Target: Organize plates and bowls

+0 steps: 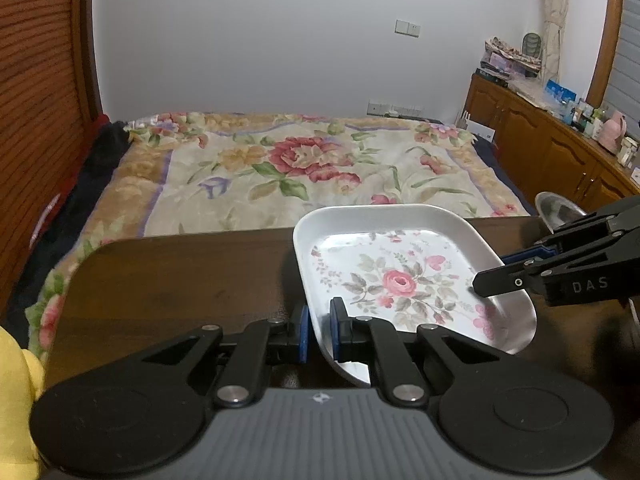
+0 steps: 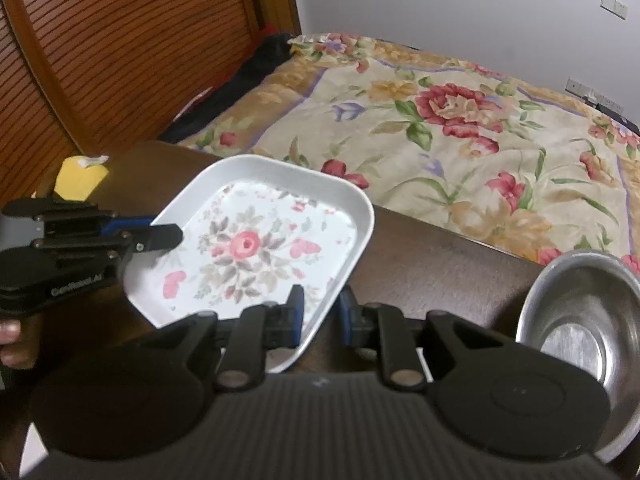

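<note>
Plate (image 1: 400, 272), square, white with rose print, sits on dark wooden table (image 1: 180, 280) between both grippers. Left gripper (image 1: 319, 332) at plate's near-left rim: one blue pad outside the wall, one inside, rim between them with small gaps visible, so jaws straddle it; whether the pads actually press it I cannot tell. Right gripper (image 2: 322, 316) does likewise on the opposite rim; in its own view, left pad lies over the plate's floor, right pad outside the wall, a clear gap beside the rim, grip loose. Steel bowl (image 2: 580, 328) stands on table just right of right gripper, apart from plate. Floral bedspread (image 1: 312, 164) beyond table.
</note>
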`<action>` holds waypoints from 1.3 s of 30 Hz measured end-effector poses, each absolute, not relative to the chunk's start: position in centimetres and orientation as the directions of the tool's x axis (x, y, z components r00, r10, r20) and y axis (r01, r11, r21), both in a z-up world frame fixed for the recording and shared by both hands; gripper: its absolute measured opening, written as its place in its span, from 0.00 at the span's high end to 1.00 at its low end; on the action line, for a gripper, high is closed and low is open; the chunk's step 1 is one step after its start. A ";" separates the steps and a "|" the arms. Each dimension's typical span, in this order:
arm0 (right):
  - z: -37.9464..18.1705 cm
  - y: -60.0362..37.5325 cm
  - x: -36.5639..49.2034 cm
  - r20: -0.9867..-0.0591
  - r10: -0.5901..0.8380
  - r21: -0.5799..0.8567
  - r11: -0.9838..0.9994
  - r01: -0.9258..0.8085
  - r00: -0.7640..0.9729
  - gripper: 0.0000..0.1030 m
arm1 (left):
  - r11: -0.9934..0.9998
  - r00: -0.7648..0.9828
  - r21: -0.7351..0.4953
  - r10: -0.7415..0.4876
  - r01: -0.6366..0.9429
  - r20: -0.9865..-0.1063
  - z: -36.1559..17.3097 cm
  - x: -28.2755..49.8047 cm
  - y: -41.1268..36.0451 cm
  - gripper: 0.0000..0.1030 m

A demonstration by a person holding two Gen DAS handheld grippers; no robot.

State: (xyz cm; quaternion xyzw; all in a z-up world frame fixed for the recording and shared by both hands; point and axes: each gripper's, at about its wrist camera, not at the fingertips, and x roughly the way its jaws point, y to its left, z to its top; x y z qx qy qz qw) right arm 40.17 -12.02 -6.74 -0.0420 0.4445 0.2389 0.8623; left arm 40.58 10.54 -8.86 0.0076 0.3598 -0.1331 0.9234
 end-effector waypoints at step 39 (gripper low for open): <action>5.0 -17.0 22.7 -0.566 0.486 0.170 0.859 -0.483 0.665 0.81 | 0.958 0.822 -0.041 -0.266 0.285 -0.504 4.2 19.5 9.8 0.88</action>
